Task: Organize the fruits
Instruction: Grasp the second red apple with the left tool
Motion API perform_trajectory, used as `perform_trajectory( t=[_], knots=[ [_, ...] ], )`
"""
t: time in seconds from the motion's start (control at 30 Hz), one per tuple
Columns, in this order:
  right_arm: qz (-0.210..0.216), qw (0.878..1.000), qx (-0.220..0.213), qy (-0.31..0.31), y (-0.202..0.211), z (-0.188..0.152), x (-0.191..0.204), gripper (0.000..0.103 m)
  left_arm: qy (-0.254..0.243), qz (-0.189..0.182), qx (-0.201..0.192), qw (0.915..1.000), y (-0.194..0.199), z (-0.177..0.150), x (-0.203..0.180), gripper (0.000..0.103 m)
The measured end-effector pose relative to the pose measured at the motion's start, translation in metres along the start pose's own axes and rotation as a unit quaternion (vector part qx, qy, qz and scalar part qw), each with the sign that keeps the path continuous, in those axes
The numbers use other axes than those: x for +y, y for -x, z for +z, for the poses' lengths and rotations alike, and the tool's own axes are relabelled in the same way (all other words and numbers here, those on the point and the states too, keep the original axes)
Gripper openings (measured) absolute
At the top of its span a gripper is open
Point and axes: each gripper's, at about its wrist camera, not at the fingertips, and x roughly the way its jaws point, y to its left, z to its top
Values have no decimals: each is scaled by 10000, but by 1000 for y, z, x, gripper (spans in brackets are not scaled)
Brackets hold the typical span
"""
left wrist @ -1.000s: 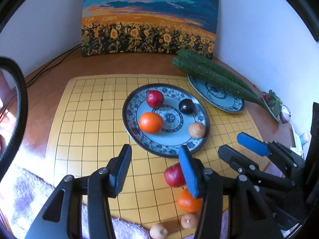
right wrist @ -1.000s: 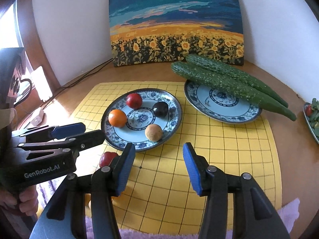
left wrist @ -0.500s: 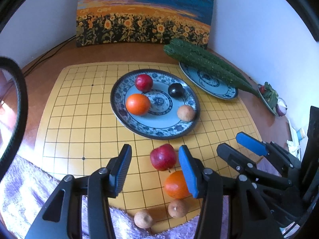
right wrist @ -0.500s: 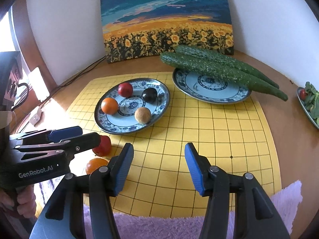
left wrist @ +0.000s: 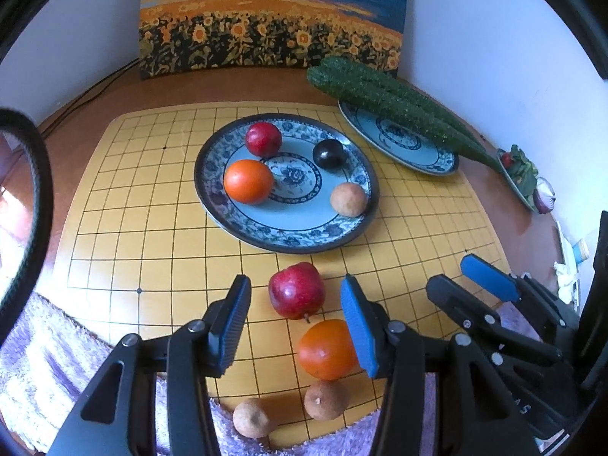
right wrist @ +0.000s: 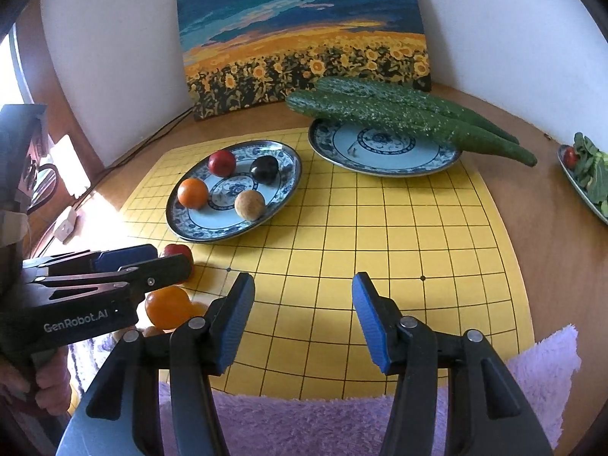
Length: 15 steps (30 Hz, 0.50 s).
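Note:
A blue patterned plate (left wrist: pixel 288 235) on the yellow grid mat (left wrist: pixel 152 228) holds a red fruit (left wrist: pixel 263 139), an orange (left wrist: pixel 247 181), a dark plum (left wrist: pixel 329 154) and a brown fruit (left wrist: pixel 348 199). On the mat near me lie a red apple (left wrist: pixel 296 290), an orange (left wrist: pixel 326 349) and two brown fruits (left wrist: pixel 326 399). My left gripper (left wrist: pixel 294 323) is open, its jaws either side of the apple and just short of it. My right gripper (right wrist: pixel 302 321) is open and empty over bare mat; it also shows in the left wrist view (left wrist: pixel 471 281).
A second blue plate (right wrist: pixel 380 152) bears two long cucumbers (right wrist: pixel 402 117). A sunflower painting (right wrist: pixel 304 38) leans on the back wall. A dish of greens (right wrist: pixel 589 174) sits at the far right. A purple towel (right wrist: pixel 342 418) lies under the mat's near edge.
My left gripper has moved back and leftward, so the apple now lies between its open jaws. My right gripper has drawn back toward the mat's near edge. No fruit has moved.

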Motion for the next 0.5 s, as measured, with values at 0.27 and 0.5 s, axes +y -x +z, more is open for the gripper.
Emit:
perform_trajectory(
  t=[0.27, 0.5],
  knots=[
    [19, 10000, 41, -89, -3, -4, -8, 55, -24, 97, 59, 9999, -8, -1, -5, 52],
    [29, 9998, 85, -155, -6, -6, -12, 55, 1, 91, 81, 9999, -12, -2, -5, 50]
  ],
)
